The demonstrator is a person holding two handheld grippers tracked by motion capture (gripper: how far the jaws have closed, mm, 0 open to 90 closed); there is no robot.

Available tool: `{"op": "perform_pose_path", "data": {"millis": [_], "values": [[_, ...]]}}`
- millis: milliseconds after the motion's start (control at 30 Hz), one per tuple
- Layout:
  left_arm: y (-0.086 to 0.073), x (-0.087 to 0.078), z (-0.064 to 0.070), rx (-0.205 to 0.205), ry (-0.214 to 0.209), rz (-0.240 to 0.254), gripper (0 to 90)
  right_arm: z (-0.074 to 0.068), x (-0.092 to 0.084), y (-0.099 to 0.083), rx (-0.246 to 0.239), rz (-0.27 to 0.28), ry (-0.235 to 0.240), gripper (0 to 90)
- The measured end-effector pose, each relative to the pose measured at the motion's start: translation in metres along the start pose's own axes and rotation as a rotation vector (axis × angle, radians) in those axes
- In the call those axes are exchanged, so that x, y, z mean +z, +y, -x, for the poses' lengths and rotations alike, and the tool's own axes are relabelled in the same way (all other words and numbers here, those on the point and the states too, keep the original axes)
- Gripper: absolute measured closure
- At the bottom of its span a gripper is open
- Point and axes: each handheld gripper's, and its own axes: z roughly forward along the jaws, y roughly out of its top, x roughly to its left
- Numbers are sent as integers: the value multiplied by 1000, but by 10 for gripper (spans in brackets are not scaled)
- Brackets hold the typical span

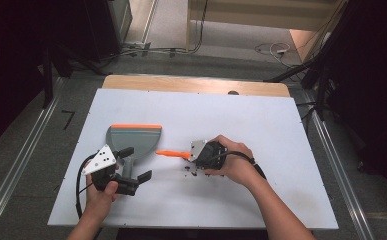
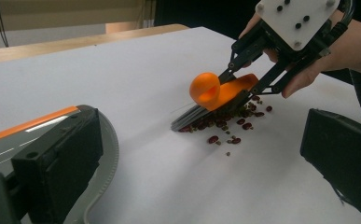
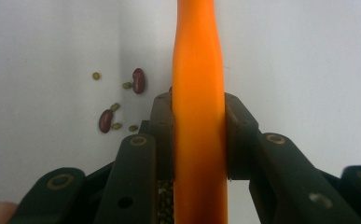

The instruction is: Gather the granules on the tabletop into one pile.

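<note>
My right gripper [image 1: 193, 156] is shut on the orange handle of a small brush [image 1: 173, 153], right of the table's middle. In the left gripper view the brush [image 2: 215, 91] leans with its grey bristles on the table, against a small pile of red and green beans [image 2: 236, 123]. The right gripper view looks along the handle [image 3: 199, 70], with loose beans [image 3: 138, 80] to its left. A grey dustpan [image 1: 133, 137] with an orange front lip lies at centre left. My left gripper [image 1: 136, 163] is at its handle end, jaws wide apart, the pan's rim [image 2: 106, 158] beside the left jaw.
The white board [image 1: 261, 115] covers a wooden table. Metal rails run along the floor on both sides. Cables lie on the floor beyond the far edge.
</note>
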Motion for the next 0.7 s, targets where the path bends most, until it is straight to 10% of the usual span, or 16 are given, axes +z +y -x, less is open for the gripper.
{"op": "perform_pose_path", "data": {"millis": [333,700], "values": [[1,-1,0,-3,4,9,0,11,-19,7,29,51,-113,688],[1,-3,-2,-8,9,18,0,15,-41,32,459,133,93,689]]}}
